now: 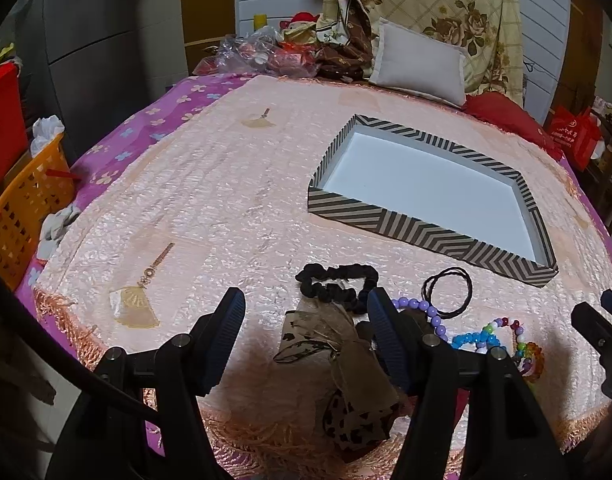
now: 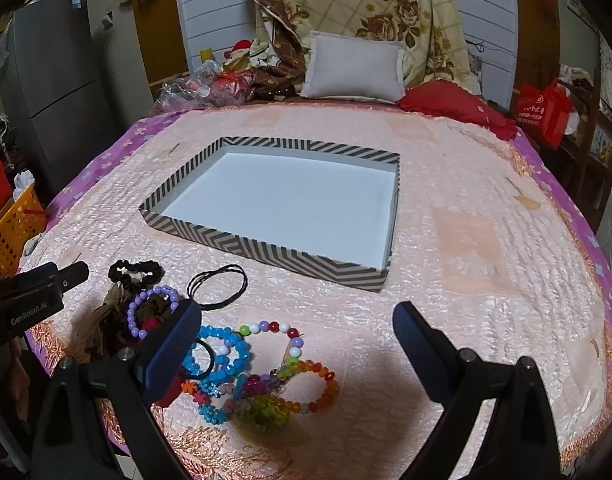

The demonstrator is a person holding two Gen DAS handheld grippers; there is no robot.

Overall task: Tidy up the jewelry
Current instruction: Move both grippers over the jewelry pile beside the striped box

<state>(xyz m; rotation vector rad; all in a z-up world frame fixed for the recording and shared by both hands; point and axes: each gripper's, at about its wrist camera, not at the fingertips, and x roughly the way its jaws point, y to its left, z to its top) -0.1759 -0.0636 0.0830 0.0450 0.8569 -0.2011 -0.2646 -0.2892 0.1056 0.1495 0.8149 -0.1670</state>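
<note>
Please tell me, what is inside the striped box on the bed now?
Nothing is visible inside the striped box: both views show only its plain white floor. The near wall covers a thin strip of that floor, so that strip cannot be checked. The bracelets lie outside, in front.

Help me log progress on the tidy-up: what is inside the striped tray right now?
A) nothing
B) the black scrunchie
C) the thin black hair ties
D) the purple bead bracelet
A: the striped tray shows only its bare white bottom, while the purple bead bracelet, black scrunchie and thin black hair ties all lie on the bedspread in front of it.
</note>
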